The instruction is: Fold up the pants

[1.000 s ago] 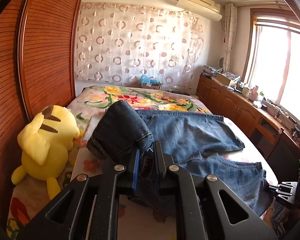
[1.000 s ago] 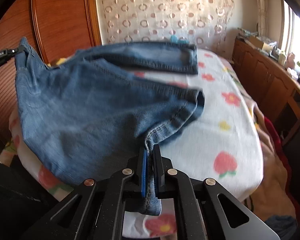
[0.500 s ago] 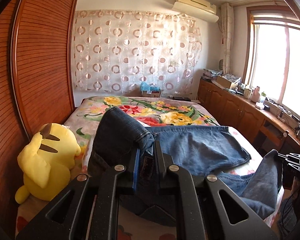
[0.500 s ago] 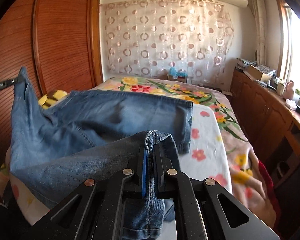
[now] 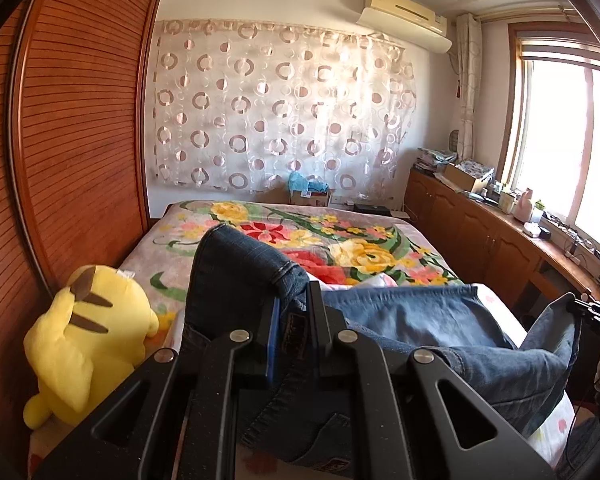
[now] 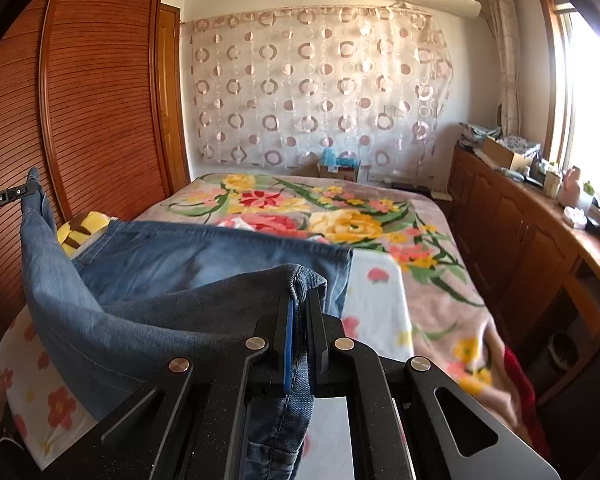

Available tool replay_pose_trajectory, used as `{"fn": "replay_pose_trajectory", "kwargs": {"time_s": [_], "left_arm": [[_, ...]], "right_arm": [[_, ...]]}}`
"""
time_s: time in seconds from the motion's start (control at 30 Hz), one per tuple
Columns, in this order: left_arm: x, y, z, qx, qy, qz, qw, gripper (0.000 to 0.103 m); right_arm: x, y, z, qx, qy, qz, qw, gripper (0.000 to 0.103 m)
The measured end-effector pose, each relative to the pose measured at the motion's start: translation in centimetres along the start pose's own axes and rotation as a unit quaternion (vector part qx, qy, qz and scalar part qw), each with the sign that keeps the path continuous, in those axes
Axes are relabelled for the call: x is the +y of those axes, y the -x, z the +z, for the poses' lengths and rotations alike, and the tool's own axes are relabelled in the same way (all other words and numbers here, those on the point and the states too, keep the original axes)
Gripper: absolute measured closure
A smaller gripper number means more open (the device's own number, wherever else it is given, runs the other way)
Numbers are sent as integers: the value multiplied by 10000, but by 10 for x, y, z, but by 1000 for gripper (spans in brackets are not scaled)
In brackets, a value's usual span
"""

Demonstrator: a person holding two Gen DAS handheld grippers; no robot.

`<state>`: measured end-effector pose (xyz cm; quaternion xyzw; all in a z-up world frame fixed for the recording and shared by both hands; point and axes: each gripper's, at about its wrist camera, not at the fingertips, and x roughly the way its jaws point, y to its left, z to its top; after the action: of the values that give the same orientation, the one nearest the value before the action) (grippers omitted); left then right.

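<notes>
Blue denim pants [image 5: 412, 316] lie partly on the bed and are held up at two points. My left gripper [image 5: 294, 300] is shut on the waistband end, with dark denim bunched over its fingers. My right gripper [image 6: 300, 304] is shut on a leg hem, and the denim [image 6: 148, 304] hangs from it in a sling toward the left. The other leg [image 6: 220, 248] lies flat across the bed behind. The right gripper shows at the right edge of the left wrist view [image 5: 592, 312]; the left gripper shows at the left edge of the right wrist view [image 6: 8, 196].
A floral blanket [image 6: 340, 216] covers the bed. A yellow plush toy [image 5: 88, 336] sits at the bed's left side by the wooden wardrobe [image 5: 68, 140]. Wooden cabinets [image 6: 520, 248] with clutter run along the right wall under the window.
Both grippers have lifted their ends of the pants off the bed. The hem end has risen, and the views now look level across the room.
</notes>
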<state>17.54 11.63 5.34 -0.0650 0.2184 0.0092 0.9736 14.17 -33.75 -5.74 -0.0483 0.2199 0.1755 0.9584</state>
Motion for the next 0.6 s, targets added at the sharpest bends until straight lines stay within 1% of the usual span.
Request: {"fn": "replay_pose_trajectory", "kwargs": {"time_s": [0.13, 0.2, 0.33, 0.47, 0.5, 0.53, 0.57, 0.6], "left_arm": [[2, -27, 14, 34, 12, 48, 10000, 90], [4, -40, 14, 99, 2, 87, 9999, 90], [9, -66, 3, 340, 26, 167, 9993, 90], [11, -85, -9, 576, 21, 221, 9981, 90], [11, -87, -12, 616, 29, 225, 9978, 90], [12, -89, -14, 654, 47, 215, 9976, 90], [11, -90, -15, 681, 53, 203, 9975, 90], [10, -91, -17, 700, 46, 199, 9973, 90]], "right_arm": [[3, -16, 9, -15, 82, -46, 10000, 98], [3, -30, 12, 34, 139, -62, 9999, 98], [4, -71, 10, 350, 77, 42, 9993, 98], [6, -107, -4, 698, -48, 155, 9974, 98], [6, -114, -6, 766, -92, 179, 9969, 96], [7, -121, -8, 852, -157, 211, 9960, 91], [7, -125, -10, 915, -204, 194, 9954, 80], [8, -127, -11, 950, -257, 157, 9950, 72]]}}
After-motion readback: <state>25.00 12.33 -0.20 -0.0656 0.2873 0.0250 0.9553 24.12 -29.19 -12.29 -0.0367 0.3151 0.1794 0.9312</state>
